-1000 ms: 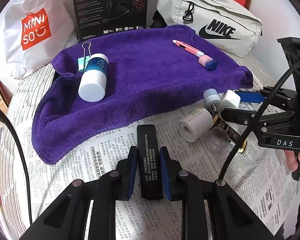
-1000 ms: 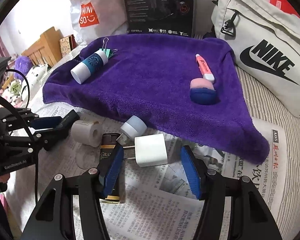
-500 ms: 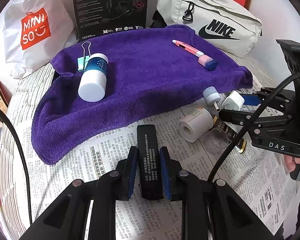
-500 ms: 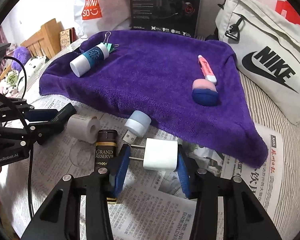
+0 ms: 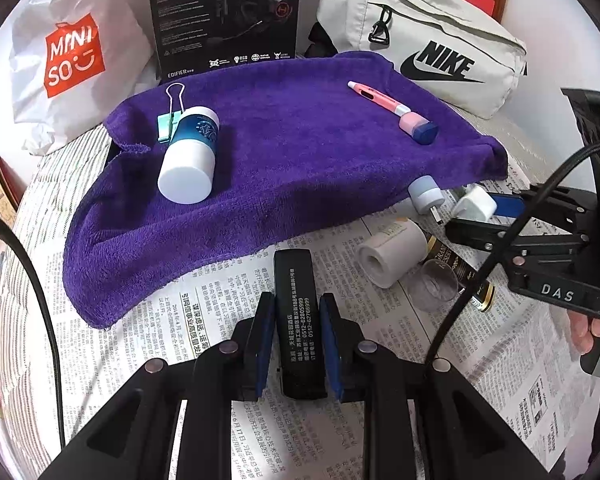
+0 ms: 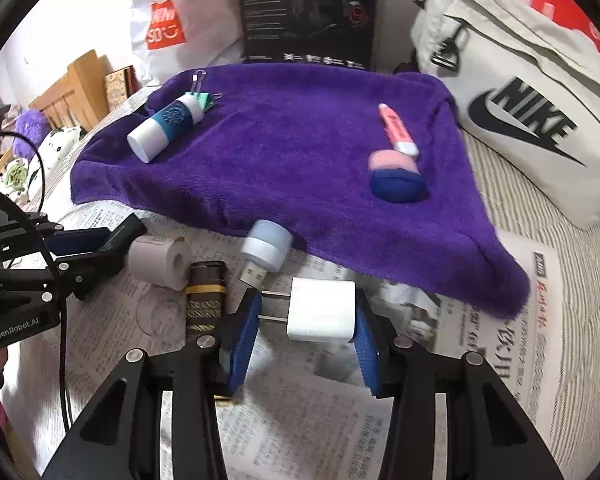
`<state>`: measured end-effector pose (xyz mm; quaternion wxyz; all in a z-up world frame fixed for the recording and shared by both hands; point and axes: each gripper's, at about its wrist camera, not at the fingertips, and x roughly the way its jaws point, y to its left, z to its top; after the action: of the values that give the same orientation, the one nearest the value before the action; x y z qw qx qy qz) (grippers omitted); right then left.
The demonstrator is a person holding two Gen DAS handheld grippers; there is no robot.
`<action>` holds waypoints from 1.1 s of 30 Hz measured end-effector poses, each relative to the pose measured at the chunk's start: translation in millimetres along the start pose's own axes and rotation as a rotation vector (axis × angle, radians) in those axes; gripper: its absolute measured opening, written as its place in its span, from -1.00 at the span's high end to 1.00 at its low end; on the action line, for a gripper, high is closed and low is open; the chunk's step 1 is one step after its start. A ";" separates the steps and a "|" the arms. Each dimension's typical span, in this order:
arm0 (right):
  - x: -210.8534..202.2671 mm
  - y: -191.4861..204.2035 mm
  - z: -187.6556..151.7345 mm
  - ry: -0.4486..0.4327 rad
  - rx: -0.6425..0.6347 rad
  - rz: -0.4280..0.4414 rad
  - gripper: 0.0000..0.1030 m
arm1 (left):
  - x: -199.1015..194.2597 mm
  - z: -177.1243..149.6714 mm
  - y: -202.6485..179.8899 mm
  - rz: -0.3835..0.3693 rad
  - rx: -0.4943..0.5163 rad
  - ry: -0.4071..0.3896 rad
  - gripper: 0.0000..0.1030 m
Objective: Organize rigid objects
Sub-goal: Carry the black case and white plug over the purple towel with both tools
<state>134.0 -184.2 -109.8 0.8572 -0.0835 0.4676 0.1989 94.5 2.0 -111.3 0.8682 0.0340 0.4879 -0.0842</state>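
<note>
The right hand-held gripper (image 6: 304, 332) squeezes the white plug (image 6: 321, 314) by its prongs and back, so it could slip out. The left hand-held gripper (image 5: 296, 340) grips the black lighter (image 5: 298, 320). Ahead lies the purple towel (image 6: 284, 160).

"NIKE" on the bag (image 5: 432, 52), "MINISO" on the sack (image 5: 76, 60), "EDIFIER" on the box (image 5: 224, 20).

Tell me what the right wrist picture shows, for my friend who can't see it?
The right hand-held gripper closes its blue fingers on a white plug charger over newspaper. Behind it, a purple towel holds a blue-and-white bottle, a pink pen and a pink-and-blue cap. The left hand-held gripper holds a black bar.
</note>
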 end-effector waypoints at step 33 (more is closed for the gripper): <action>-26.3 -14.2 -10.2 0.042 0.026 0.043 0.14 | -4.6 -4.1 16.7 -0.002 -0.050 0.029 0.58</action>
<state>119.4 -207.3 -94.1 0.8437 -0.0667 0.4898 0.2092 91.8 19.5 -109.9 0.8614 0.0133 0.5026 -0.0722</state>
